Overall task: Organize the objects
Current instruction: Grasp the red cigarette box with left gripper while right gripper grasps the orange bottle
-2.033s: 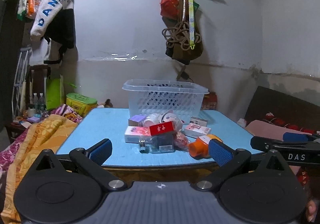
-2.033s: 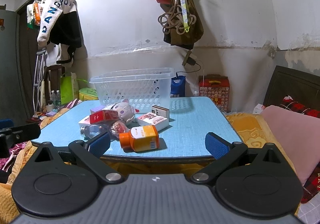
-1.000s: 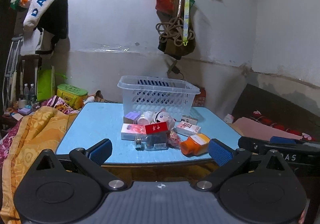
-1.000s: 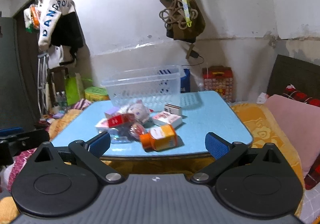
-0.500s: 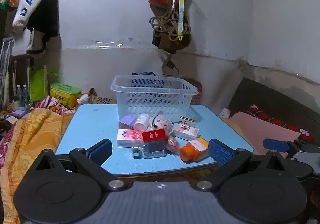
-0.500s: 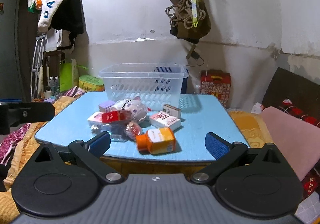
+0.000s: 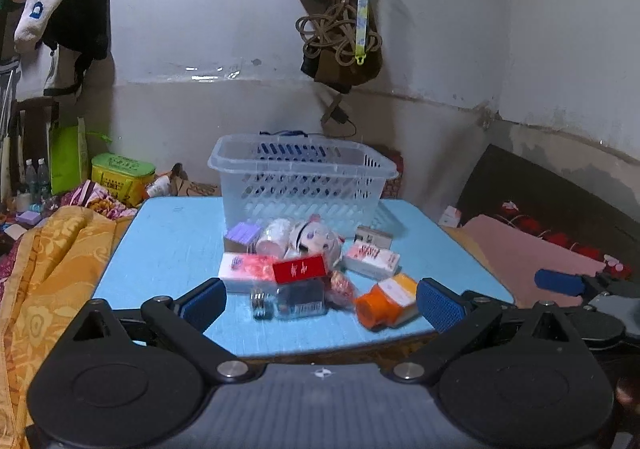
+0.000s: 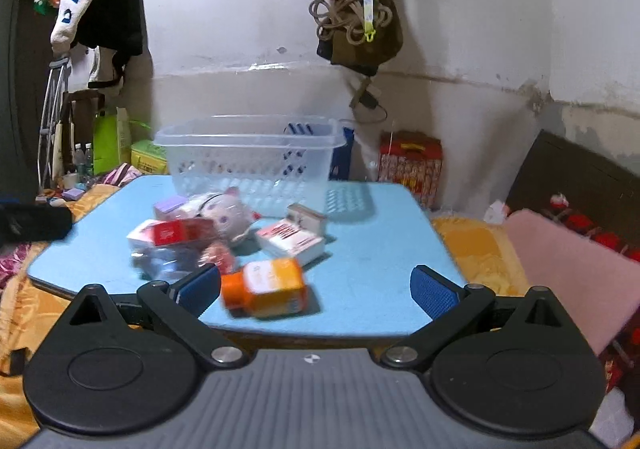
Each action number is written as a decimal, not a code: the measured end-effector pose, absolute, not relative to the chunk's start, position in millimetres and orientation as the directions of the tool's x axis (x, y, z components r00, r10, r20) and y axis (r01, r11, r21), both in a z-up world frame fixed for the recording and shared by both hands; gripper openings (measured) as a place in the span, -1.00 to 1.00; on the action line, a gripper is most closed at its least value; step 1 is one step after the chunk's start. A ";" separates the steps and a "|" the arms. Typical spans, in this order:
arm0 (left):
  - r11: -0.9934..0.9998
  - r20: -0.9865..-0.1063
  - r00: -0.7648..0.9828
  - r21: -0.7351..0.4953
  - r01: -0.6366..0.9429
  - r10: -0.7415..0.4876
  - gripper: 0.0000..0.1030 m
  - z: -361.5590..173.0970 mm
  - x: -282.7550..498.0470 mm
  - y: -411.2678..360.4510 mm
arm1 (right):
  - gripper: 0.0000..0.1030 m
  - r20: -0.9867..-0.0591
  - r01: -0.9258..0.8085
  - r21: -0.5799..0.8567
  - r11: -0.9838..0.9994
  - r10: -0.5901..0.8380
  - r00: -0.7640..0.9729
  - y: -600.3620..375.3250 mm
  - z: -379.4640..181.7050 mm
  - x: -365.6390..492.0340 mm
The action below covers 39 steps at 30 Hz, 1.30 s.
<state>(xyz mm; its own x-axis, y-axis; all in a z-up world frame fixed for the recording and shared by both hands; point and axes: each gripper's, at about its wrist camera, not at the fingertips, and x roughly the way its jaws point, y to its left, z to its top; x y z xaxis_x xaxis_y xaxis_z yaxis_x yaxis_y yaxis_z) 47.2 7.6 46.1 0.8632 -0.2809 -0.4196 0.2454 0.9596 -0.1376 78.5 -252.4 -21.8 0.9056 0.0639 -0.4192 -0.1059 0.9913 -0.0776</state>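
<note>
A pile of small items lies on a blue table (image 7: 172,245) in front of a clear plastic basket (image 7: 300,177). The pile holds an orange bottle (image 7: 386,301), a red box (image 7: 300,269), a clear jar (image 7: 296,299), a plush toy (image 7: 316,239) and white boxes (image 7: 372,259). My left gripper (image 7: 320,303) is open and empty at the table's near edge. My right gripper (image 8: 316,291) is open and empty, with the orange bottle (image 8: 262,287) just beyond its left finger. The basket (image 8: 252,157) also shows in the right wrist view.
Yellow bedding (image 7: 44,269) lies left of the table and a pink cushion (image 7: 528,253) right of it. Bags and rope (image 7: 340,29) hang on the back wall. A red gift box (image 8: 410,165) stands behind the table. The right gripper shows at the left view's right edge (image 7: 580,289).
Both grippers have moved closer to the table, and the pile now looks larger in both views. The right gripper has swung so the orange bottle sits nearer its left finger.
</note>
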 end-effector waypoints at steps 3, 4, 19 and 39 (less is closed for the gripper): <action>0.964 -0.425 0.865 -0.111 0.243 -0.267 0.99 52.1 63.4 5.5 | 1.00 -0.432 -0.111 -0.147 0.983 0.037 0.901 -267.7 -25.8 98.9; 0.966 -0.440 0.859 -0.111 0.235 -0.260 0.99 52.7 73.1 5.7 | 1.00 -0.452 -0.095 -0.154 0.984 0.015 0.892 -272.5 -28.5 107.6; 0.938 -0.620 0.706 -0.265 0.222 -0.343 0.84 3.9 206.5 -1.8 | 1.00 -0.642 -0.279 -0.014 0.960 0.205 0.739 -247.3 -52.4 181.8; 0.934 -0.676 0.646 -0.286 0.214 -0.355 0.33 -23.8 229.0 -12.8 | 0.43 -0.757 -0.332 -0.020 0.943 0.202 0.621 -221.9 -75.0 193.7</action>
<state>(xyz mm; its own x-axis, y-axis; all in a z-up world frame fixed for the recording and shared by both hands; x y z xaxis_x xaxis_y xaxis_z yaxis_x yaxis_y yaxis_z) 229.0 -12.8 -23.8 0.6458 -0.3549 -0.6760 0.2135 0.9340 -0.2864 193.7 -221.9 -75.0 0.6208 0.2024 -0.7574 -0.3318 0.9432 -0.0199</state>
